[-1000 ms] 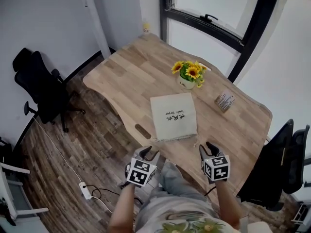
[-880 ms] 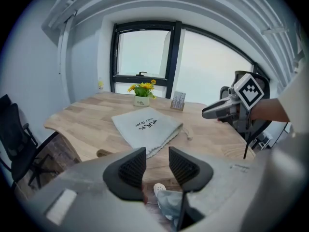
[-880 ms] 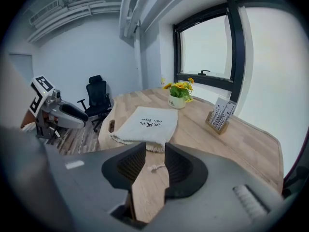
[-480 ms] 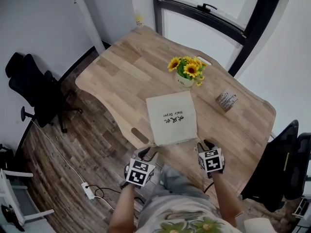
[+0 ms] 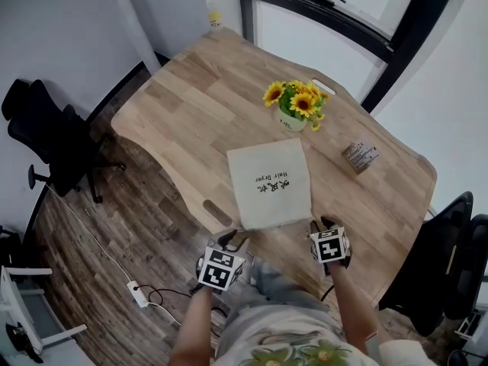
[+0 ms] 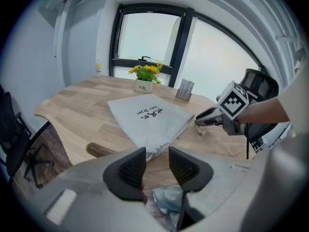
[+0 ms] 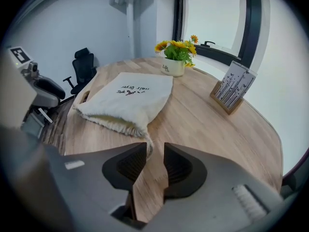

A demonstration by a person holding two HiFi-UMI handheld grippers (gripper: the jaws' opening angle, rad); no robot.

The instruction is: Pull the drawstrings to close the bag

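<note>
A pale cloth drawstring bag (image 5: 271, 181) with dark print lies flat on the wooden table (image 5: 191, 105), its gathered mouth toward me. My left gripper (image 5: 226, 240) hangs just off the table's near edge, open and empty, with the bag's mouth (image 6: 161, 146) beyond its tips. My right gripper (image 5: 323, 223) is at the bag's near right corner. In the right gripper view a thin drawstring (image 7: 149, 145) runs from the gathered mouth (image 7: 120, 124) into the gap between the jaws (image 7: 155, 161), which stand a little apart and do not press on it.
A pot of sunflowers (image 5: 293, 109) stands behind the bag and a small card stand (image 5: 360, 156) to its right. A slot (image 5: 216, 213) is cut in the table near the left gripper. Black office chairs (image 5: 46, 139) (image 5: 450, 242) flank the table; a power strip (image 5: 137, 294) lies on the floor.
My right gripper has moved forward and left to the bag's near corner, and its jaws have narrowed a little. The left gripper has barely moved. The head view has shifted.
</note>
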